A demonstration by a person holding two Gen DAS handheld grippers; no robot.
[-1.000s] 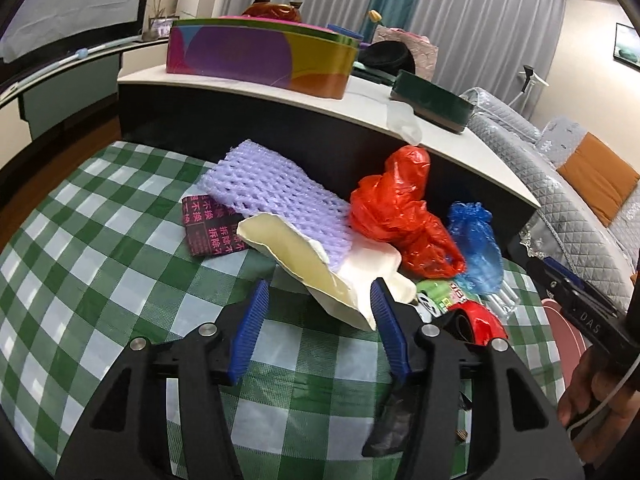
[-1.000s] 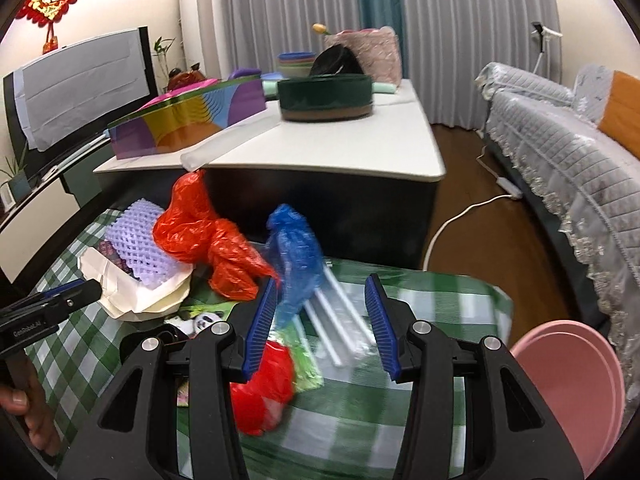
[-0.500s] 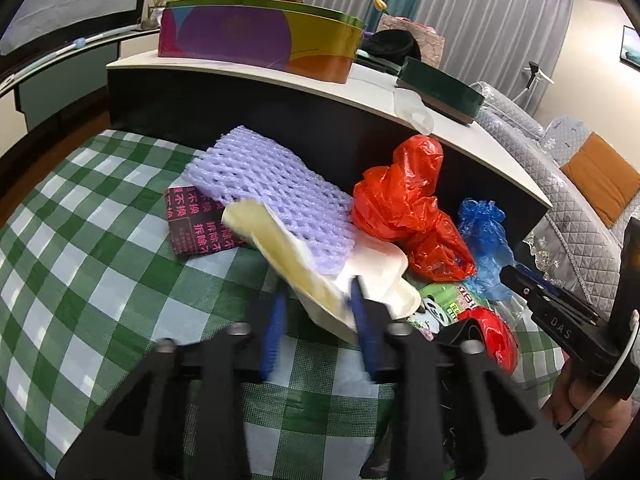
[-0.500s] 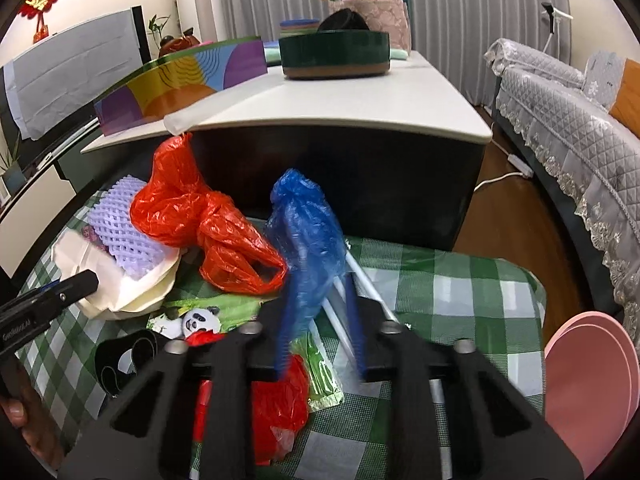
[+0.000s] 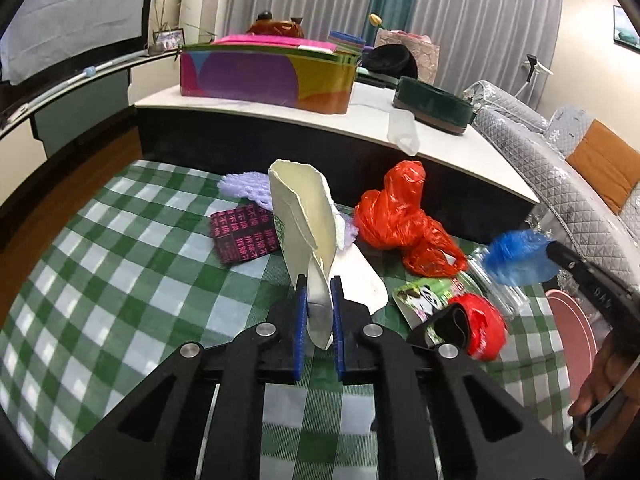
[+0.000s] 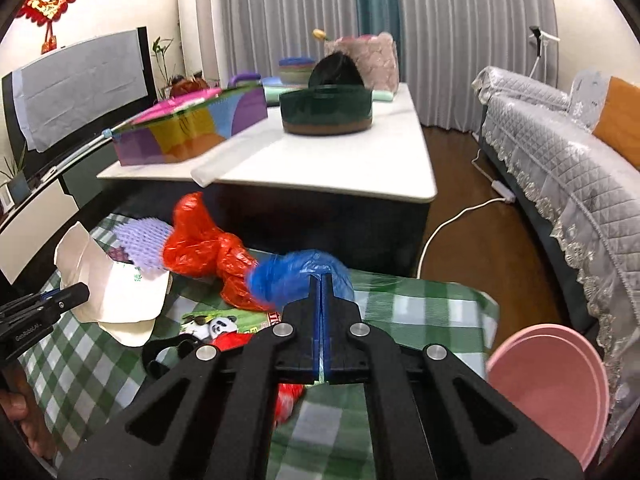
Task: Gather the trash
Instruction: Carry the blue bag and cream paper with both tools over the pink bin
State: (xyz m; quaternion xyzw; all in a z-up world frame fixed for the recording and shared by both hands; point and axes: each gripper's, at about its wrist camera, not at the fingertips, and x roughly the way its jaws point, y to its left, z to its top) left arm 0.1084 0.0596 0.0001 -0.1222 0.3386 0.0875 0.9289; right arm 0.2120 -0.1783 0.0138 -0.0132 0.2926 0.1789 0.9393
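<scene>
Trash: left tool (image 5: 319,312) closing on paper bag (image 5: 304,216)

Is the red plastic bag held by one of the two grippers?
No, the red plastic bag lies free on the checked cloth; the left gripper pinches cream paper.

Tablecloth (image 5: 120,280): green-white check, smooth with a slight sheen. Cream bag (image 5: 304,220): matt paper, creased. Red bag (image 5: 400,216), at its 3 o'clock: thin glossy plastic, crinkled. Blue bag (image 6: 296,276): same crinkled plastic film. Purple net (image 6: 140,240): soft foam mesh, matt. Pink basin (image 6: 552,392): smooth plastic. Sofa cover (image 6: 560,184): quilted grey cloth.
</scene>
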